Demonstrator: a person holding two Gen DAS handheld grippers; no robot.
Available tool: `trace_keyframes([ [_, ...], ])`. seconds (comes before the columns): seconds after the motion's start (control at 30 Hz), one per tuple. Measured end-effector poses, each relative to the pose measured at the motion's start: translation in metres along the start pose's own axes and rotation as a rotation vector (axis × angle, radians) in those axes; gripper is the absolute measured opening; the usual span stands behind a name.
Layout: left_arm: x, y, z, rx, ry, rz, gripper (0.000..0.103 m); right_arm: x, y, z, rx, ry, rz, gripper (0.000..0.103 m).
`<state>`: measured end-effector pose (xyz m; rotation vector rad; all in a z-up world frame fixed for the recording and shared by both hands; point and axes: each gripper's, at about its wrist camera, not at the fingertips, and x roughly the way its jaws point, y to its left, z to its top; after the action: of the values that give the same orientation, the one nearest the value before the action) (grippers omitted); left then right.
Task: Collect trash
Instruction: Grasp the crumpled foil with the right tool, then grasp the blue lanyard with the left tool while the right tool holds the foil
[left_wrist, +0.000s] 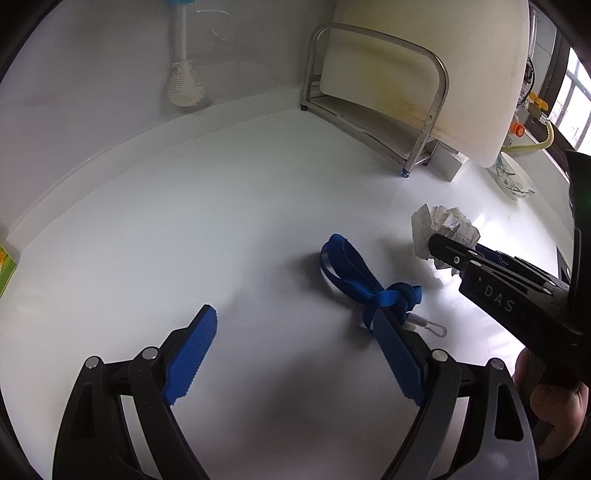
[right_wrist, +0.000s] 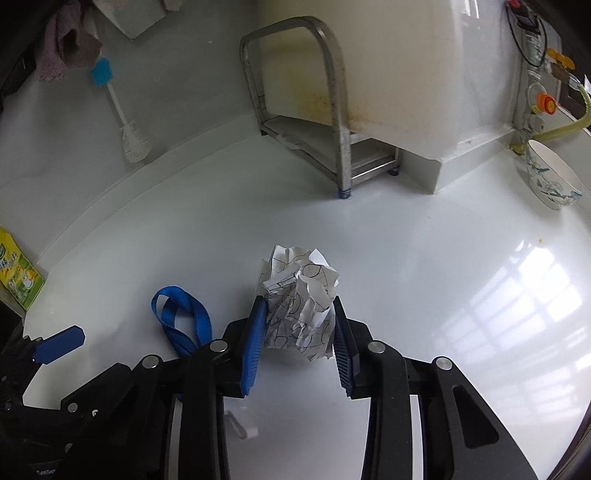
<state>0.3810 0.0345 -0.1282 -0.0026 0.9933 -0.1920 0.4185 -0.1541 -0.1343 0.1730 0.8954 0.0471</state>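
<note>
On a white counter (right_wrist: 424, 258) a crumpled ball of scribbled paper (right_wrist: 301, 301) sits between the blue pads of the right gripper (right_wrist: 299, 314), whose jaws pinch it from both sides; the paper rests on the counter surface. In the left wrist view the same paper ball (left_wrist: 445, 230) shows at the tip of the right gripper's black finger. The left gripper (left_wrist: 295, 317) hangs over the counter with its jaws spread wide and nothing between them; its right pad lies just beside, perhaps touching, the knot of a blue strap (left_wrist: 369, 280) that lies looped on the counter to the left of the paper. Behind stand a metal rack (right_wrist: 314, 110) holding a white board (left_wrist: 424, 74), a flowered bowl (right_wrist: 550, 177) to the right, and a white brush (right_wrist: 129, 125) against the wall.
</note>
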Motion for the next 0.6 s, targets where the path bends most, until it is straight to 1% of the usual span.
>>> trace_keyframes([
  [0.23, 0.012, -0.025, 0.005, -0.015, 0.002, -0.028, 0.085, -0.030, -0.029, -0.015, 0.059, -0.038, -0.056, 0.033],
  [0.4, 0.025, -0.043, 0.007, -0.007, 0.000, -0.001, 0.085, -0.046, -0.037, -0.027, 0.077, -0.049, -0.080, 0.033],
  [0.6, 0.037, -0.055, 0.008, 0.011, 0.000, 0.022, 0.085, -0.060, -0.046, -0.040, 0.102, -0.058, -0.095, 0.033],
])
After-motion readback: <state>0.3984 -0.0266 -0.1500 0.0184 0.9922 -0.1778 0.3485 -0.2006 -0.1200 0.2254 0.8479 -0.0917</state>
